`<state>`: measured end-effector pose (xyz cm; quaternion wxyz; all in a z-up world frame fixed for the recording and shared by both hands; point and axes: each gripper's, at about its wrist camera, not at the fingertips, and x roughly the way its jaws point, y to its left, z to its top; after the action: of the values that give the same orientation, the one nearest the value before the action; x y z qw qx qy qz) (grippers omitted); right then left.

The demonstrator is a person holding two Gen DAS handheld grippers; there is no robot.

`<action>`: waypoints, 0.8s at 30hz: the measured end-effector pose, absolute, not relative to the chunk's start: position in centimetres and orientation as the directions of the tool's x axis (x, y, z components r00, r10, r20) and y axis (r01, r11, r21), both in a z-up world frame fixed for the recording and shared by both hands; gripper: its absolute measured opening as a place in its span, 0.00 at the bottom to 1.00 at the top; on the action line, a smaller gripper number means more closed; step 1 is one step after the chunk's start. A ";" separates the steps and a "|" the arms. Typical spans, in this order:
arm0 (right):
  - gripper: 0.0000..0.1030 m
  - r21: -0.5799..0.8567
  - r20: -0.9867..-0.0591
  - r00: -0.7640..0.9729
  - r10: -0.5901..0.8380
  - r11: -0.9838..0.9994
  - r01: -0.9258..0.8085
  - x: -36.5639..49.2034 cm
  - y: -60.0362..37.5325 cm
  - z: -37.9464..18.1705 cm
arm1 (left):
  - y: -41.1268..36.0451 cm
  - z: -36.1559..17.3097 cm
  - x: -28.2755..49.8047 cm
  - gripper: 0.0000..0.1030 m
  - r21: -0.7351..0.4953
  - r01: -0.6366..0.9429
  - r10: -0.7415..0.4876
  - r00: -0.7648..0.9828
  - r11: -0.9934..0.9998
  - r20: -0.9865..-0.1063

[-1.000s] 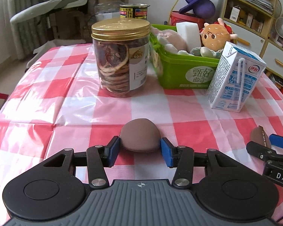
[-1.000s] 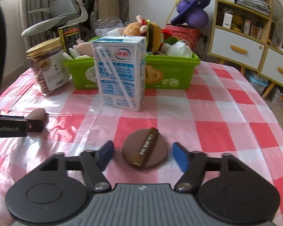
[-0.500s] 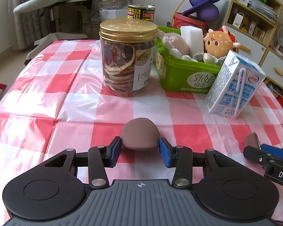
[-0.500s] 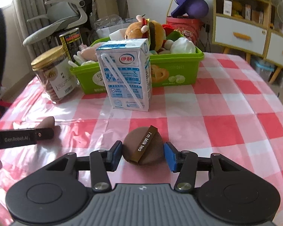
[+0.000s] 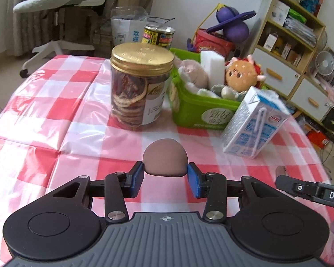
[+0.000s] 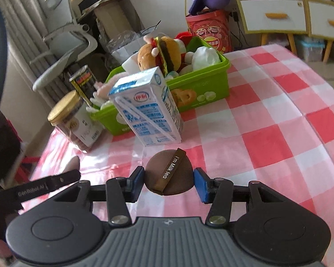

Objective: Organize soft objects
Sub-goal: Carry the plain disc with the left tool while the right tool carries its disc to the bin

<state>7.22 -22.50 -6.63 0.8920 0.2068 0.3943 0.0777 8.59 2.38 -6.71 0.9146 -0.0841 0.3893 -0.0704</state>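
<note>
Right wrist view alone shows right tongs [image 6: 168,181] clamping the banded brown puff [image 6: 169,174].

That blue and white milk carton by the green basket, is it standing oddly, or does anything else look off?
Nothing stands out. The blue and white milk carton only seems to lean because both fisheye views are tilted; the gold-lidded clear jar slants with it. It is unopened, its straw attached, with no spill on the red and white checked tablecloth. The soft toys sit inside the green plastic basket.
</note>
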 end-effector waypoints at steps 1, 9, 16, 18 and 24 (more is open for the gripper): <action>0.23 0.455 -0.666 0.676 0.316 0.890 0.031 7.3 -22.8 -6.5 | 2.3 -6.4 8.5 0.42 -0.216 0.068 -0.203 0.690 0.974 -0.695; 0.23 0.665 -0.575 0.697 0.429 0.741 0.093 7.8 -25.6 -5.4 | 0.8 -3.8 8.8 0.42 -0.243 0.129 -0.260 0.721 0.961 -0.643; 0.23 0.712 -0.531 0.754 0.387 0.686 0.150 10.0 -29.2 -3.7 | -1.0 -1.7 11.5 0.42 -0.203 0.176 -0.266 0.737 0.963 -0.622; 0.23 0.713 -0.523 0.765 0.377 0.685 0.150 11.2 -29.9 -3.2 | -1.5 -1.2 12.5 0.42 -0.192 0.189 -0.268 0.741 0.963 -0.615; 0.23 0.740 -0.491 0.776 0.396 0.660 0.131 15.5 -30.9 -3.0 | -3.5 -0.3 16.0 0.42 -0.160 0.228 -0.277 0.728 0.960 -0.627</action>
<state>15.46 -30.85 -2.97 0.8509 0.4047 0.3256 0.0779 16.00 -3.49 -0.32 0.9288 -0.0359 0.3429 -0.1360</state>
